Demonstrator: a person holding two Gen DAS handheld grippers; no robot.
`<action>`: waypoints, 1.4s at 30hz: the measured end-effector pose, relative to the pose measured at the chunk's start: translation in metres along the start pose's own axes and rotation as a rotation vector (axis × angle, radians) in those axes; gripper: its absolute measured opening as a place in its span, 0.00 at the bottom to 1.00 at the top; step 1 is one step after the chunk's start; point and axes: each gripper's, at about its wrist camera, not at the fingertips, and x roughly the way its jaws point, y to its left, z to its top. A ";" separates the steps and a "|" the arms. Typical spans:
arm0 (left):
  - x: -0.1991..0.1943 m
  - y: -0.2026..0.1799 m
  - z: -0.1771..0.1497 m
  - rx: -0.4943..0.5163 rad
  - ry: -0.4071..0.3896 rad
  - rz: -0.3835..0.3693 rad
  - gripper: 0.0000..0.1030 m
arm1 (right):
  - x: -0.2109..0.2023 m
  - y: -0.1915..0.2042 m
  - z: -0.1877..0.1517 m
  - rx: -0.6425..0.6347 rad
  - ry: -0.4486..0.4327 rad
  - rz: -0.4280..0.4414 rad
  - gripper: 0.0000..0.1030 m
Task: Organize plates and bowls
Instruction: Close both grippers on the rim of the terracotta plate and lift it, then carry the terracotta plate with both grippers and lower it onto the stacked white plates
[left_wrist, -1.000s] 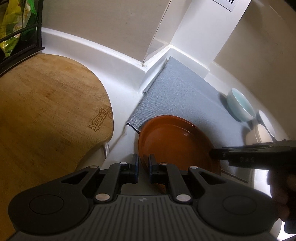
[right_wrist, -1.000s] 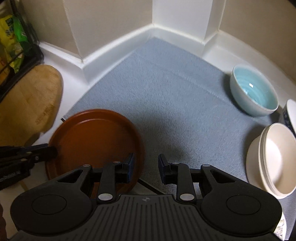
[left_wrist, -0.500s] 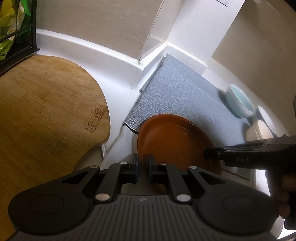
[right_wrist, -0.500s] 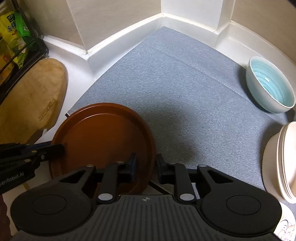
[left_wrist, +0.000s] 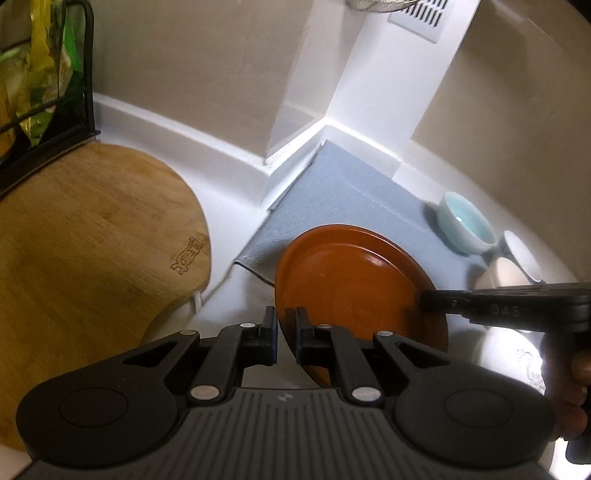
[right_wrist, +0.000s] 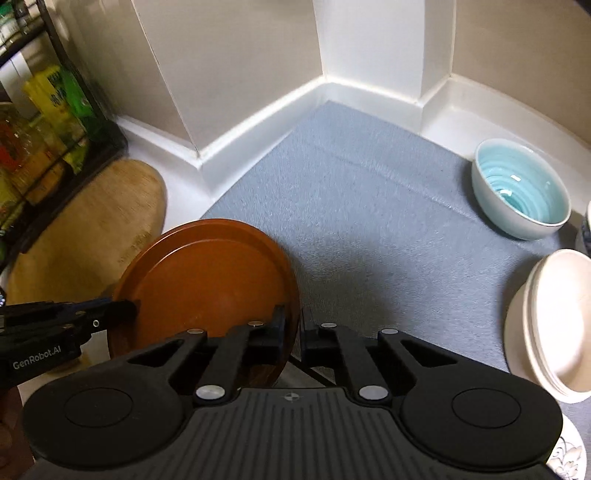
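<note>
Both tongs are clamped on the brown plate (left_wrist: 354, 280): the left tongs (left_wrist: 286, 332) pinch its near-left rim, and the right tongs (right_wrist: 293, 330) pinch the opposite edge, each pair closed down to the thickness of the rim. A second ago the plate lay flat on the grey mat (right_wrist: 369, 206) with the right pair standing apart beside it; half a second ago that pair had slid onto the edge. Now the plate is tilted, its left side raised clear of the mat and of the white table (left_wrist: 229, 229), so the lift has begun and the plate hangs between the two grips above the mat's near-left corner. That suggests the plate is being carried off to its place, though where it should go cannot be told from these views. The pale blue bowl (right_wrist: 522, 188) sits untouched at the far right of the mat, with the stack of cream bowls (right_wrist: 550, 325) nearer and further right. A wooden cutting board (left_wrist: 92, 251) lies to the left, well apart from the plate. Judging by the shallow hold on a smooth glazed rim, the main risk is the plate slipping if the two hands drift apart.
</note>
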 end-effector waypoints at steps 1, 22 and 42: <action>-0.004 -0.006 -0.002 0.004 -0.008 0.005 0.09 | -0.007 -0.003 -0.002 0.001 -0.008 0.007 0.08; -0.049 -0.126 -0.063 0.181 -0.005 -0.039 0.09 | -0.111 -0.083 -0.094 0.135 -0.080 0.022 0.08; -0.028 -0.177 -0.081 0.326 0.045 -0.082 0.09 | -0.126 -0.123 -0.134 0.241 -0.079 -0.050 0.08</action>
